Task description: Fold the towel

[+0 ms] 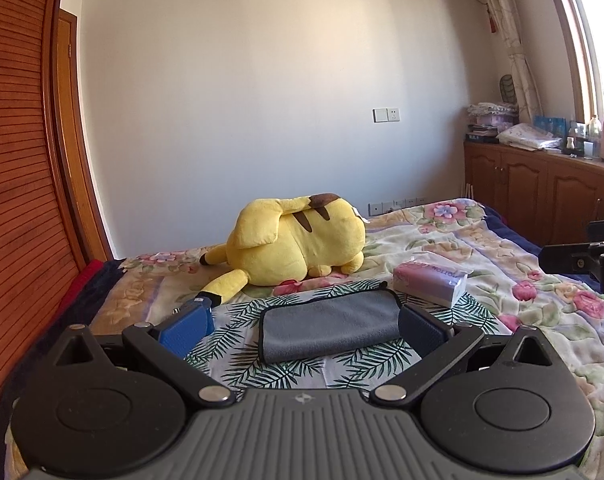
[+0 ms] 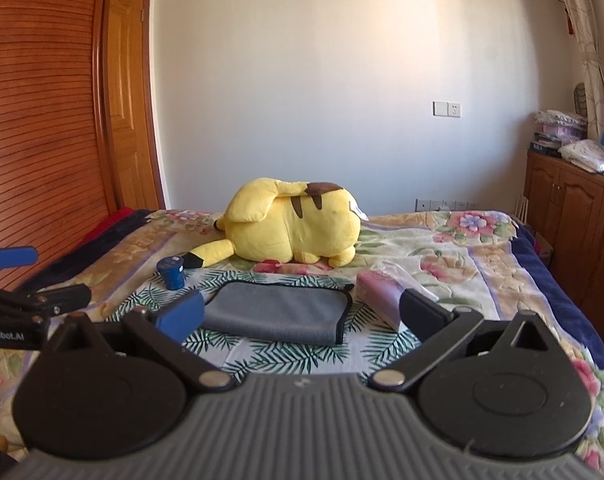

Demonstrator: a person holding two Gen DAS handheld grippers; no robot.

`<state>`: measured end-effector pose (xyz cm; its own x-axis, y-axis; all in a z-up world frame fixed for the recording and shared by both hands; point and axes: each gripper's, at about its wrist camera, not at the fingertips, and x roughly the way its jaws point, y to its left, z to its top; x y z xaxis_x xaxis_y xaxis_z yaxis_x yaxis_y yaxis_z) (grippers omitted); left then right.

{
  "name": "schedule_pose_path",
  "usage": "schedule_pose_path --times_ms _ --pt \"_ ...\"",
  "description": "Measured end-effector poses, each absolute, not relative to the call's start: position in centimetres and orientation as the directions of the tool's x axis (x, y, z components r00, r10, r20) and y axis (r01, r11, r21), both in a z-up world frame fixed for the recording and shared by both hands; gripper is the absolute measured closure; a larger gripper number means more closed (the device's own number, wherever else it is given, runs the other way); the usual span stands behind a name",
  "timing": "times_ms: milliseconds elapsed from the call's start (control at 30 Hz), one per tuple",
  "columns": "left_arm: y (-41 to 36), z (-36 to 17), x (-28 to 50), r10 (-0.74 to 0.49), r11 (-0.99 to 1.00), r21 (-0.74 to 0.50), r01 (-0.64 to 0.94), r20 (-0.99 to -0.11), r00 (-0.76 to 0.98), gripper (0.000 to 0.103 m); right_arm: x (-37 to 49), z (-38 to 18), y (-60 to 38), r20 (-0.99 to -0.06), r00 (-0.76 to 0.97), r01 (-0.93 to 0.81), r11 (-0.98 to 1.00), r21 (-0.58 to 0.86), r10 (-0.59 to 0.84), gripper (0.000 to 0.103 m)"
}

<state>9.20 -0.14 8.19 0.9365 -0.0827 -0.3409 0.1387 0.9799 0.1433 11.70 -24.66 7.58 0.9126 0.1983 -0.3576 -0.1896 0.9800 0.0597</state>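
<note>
A grey towel (image 1: 330,326) with a dark hem lies folded on a palm-leaf cloth (image 1: 237,332) on the bed. It also shows in the right wrist view (image 2: 277,312). My left gripper (image 1: 304,330) is open and empty, held just short of the towel with its blue fingers on either side of it. My right gripper (image 2: 302,320) is open and empty too, hovering in front of the towel. The left gripper shows at the left edge of the right wrist view (image 2: 21,280).
A yellow plush toy (image 1: 297,236) lies behind the towel. A pink tissue pack (image 1: 430,282) sits to the towel's right. A small blue can (image 2: 173,274) stands to its left. A floral blanket (image 1: 542,280) covers the bed. Wooden cabinets (image 1: 542,184) stand on the right.
</note>
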Motion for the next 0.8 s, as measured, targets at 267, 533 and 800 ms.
schedule_pose_path --times_ms 267,533,800 --pt "-0.4 7.1 7.4 -0.095 0.977 0.146 0.154 -0.344 0.934 0.016 10.4 6.3 -25.2 -0.353 0.918 -0.170 0.983 0.063 0.181 0.000" --pt "-0.8 5.9 5.8 -0.106 0.982 0.108 0.155 -0.362 0.926 0.016 8.5 5.2 -25.6 -0.354 0.919 -0.162 0.984 0.068 0.176 0.000" --pt "-0.5 3.2 4.3 -0.098 0.986 0.085 0.144 -0.402 0.910 0.016 6.6 3.4 -25.7 -0.369 0.914 -0.156 0.985 0.072 0.172 0.000"
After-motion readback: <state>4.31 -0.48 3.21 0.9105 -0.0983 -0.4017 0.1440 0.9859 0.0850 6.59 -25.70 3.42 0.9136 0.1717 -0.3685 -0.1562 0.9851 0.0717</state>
